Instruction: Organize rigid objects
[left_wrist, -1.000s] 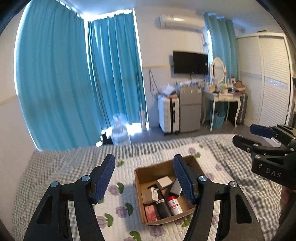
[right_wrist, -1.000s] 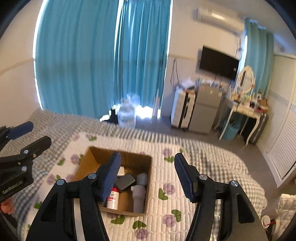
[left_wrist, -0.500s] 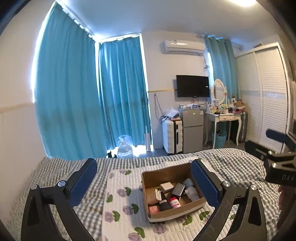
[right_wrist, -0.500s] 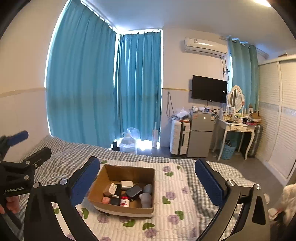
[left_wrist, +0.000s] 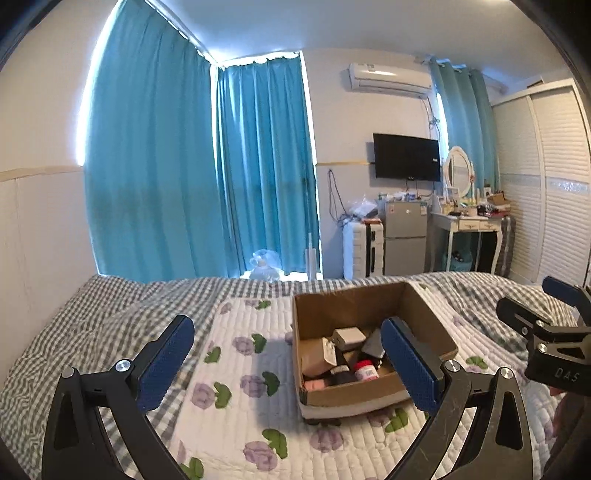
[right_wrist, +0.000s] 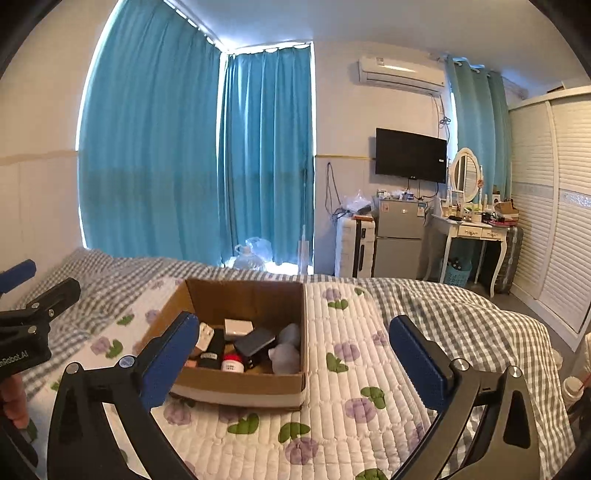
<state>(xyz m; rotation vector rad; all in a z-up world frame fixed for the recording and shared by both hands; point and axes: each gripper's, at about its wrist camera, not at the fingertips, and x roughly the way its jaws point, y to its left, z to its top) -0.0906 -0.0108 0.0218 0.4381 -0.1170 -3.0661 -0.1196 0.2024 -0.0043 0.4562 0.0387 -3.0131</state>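
Note:
An open cardboard box (left_wrist: 424, 317) (right_wrist: 236, 384) sits on a white flowered quilt (left_wrist: 236, 373) (right_wrist: 351, 332) on the bed. It holds several small rigid items: a white box (right_wrist: 239, 326), a dark case (right_wrist: 255, 341), a red-capped bottle (left_wrist: 366, 370) (right_wrist: 232, 362), a grey object (right_wrist: 286, 350), a black bottle (right_wrist: 212, 349). My left gripper (left_wrist: 288, 354) is open and empty, hovering before the box's left side. My right gripper (right_wrist: 291, 350) is open and empty, facing the box from the right. Each gripper shows at the edge of the other's view (left_wrist: 546, 332) (right_wrist: 26, 321).
The bed has a grey checked cover (right_wrist: 461, 314). Beyond it stand blue curtains (left_wrist: 258, 166), a water jug (right_wrist: 251, 254), a white suitcase (left_wrist: 362, 247), a small fridge (right_wrist: 399, 236), a dressing table (right_wrist: 476, 232) and a white wardrobe (right_wrist: 554, 203).
Both grippers' jaws opened wide from a narrower gap. Both views rose and pulled back from the box, then dipped slightly toward it again.

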